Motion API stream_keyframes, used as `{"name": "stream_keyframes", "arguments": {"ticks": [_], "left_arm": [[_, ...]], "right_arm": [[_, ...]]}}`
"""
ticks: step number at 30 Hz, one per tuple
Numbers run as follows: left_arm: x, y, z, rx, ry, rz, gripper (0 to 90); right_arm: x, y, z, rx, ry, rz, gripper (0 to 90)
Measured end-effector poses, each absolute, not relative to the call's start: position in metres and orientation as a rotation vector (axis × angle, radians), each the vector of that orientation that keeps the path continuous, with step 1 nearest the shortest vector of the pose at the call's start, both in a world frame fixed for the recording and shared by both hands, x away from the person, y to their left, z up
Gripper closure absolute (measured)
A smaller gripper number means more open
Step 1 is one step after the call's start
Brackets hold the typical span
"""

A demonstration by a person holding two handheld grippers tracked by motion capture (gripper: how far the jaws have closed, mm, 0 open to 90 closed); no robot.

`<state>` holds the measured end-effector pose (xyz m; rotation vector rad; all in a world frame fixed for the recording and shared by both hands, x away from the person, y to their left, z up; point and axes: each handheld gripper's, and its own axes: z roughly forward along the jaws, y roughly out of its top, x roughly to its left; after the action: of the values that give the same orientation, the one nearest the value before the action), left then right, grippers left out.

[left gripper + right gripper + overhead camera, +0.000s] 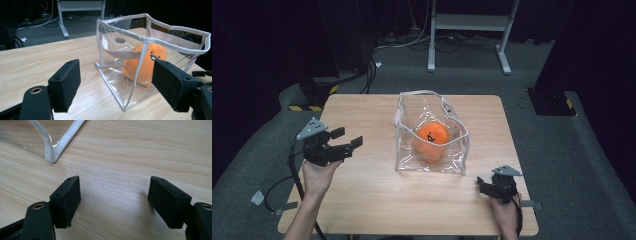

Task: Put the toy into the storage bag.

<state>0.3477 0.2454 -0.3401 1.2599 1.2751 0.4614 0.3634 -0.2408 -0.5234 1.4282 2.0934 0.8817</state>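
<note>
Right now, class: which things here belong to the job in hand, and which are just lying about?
In the job:
clear bag
orange ball
left gripper, jaws open
right gripper, jaws open

Lying about:
white frame
floor cables

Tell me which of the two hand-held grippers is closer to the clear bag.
The right hand-held gripper: it sits just off the near right corner of the clear bag, while the left hand-held gripper is farther off to its left.

Bright tabletop, dark surroundings, soft focus
</note>
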Motion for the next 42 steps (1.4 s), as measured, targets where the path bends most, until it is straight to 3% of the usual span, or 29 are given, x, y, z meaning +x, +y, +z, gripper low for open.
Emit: {"name": "stream_keyframes", "arguments": {"ticks": [42], "left_arm": [[0.329,0.26,-0.371,1.275,1.31,0.392,24.0]], "right_arm": [[0.363,-0.241,-0.523,1.428,2.093,0.881,26.0]]}}
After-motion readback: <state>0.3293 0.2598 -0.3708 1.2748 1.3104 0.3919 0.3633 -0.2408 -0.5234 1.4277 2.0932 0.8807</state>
